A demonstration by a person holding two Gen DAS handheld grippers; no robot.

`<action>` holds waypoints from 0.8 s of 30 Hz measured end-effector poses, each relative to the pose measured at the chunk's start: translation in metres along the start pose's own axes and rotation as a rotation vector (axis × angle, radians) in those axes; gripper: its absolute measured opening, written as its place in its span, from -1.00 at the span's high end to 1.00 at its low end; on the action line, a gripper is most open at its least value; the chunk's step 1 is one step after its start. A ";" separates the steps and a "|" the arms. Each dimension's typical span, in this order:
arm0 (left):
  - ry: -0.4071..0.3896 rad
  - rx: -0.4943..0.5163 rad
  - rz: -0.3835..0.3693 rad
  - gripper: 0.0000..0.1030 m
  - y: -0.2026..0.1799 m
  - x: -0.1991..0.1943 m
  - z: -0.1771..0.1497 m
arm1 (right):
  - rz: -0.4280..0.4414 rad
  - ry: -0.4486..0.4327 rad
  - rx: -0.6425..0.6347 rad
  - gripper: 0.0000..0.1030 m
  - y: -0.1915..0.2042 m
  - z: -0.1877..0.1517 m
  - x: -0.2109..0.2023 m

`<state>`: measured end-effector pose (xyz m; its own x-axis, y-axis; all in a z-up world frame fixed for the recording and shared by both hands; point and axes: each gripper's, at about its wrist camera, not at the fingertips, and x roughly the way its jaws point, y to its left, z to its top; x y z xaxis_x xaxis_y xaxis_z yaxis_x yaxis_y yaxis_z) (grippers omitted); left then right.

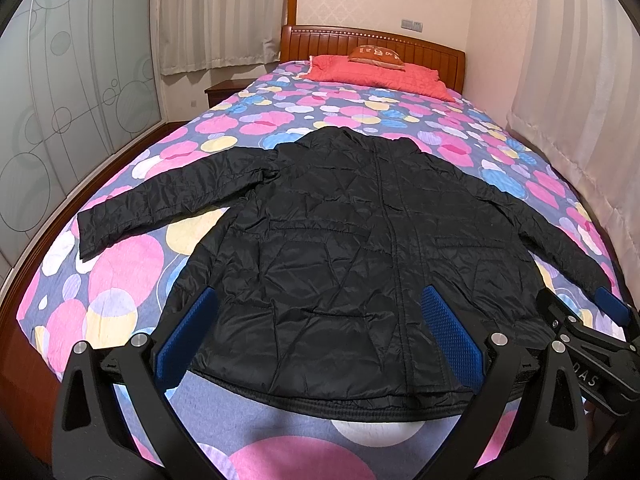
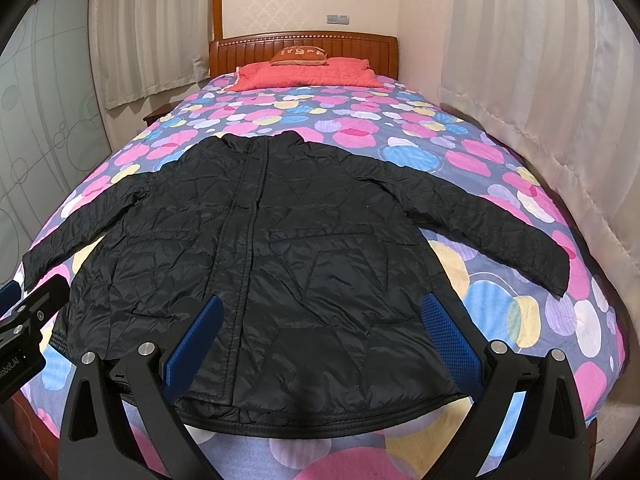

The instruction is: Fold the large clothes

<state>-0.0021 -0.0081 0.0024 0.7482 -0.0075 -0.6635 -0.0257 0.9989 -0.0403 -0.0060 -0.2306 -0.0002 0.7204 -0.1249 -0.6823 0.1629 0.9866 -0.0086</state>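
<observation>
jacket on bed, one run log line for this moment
jacket: flat on bed, sleeves spread, unfolded | left gripper: open, above hem | right gripper: open, above hem | holding: nothing

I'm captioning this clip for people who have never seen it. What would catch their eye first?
A black quilted jacket lies spread flat, front up, both sleeves out, across a bedspread of pink, blue and yellow circles. At the far end a red pillow sits against the wooden headboard. In front, the left gripper and right gripper hover open above the jacket's hem.
</observation>
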 end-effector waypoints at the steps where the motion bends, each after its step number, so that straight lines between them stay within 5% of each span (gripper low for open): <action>1: 0.000 0.000 0.001 -0.96 0.001 0.000 0.000 | 0.000 0.000 0.000 -0.91 0.000 0.000 0.000; 24: 0.003 0.002 0.000 -0.96 0.001 0.000 -0.001 | -0.001 0.003 -0.002 -0.91 0.000 -0.001 0.001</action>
<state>-0.0027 -0.0071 0.0013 0.7460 -0.0072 -0.6659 -0.0249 0.9989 -0.0388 -0.0058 -0.2301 -0.0015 0.7180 -0.1255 -0.6846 0.1622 0.9867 -0.0109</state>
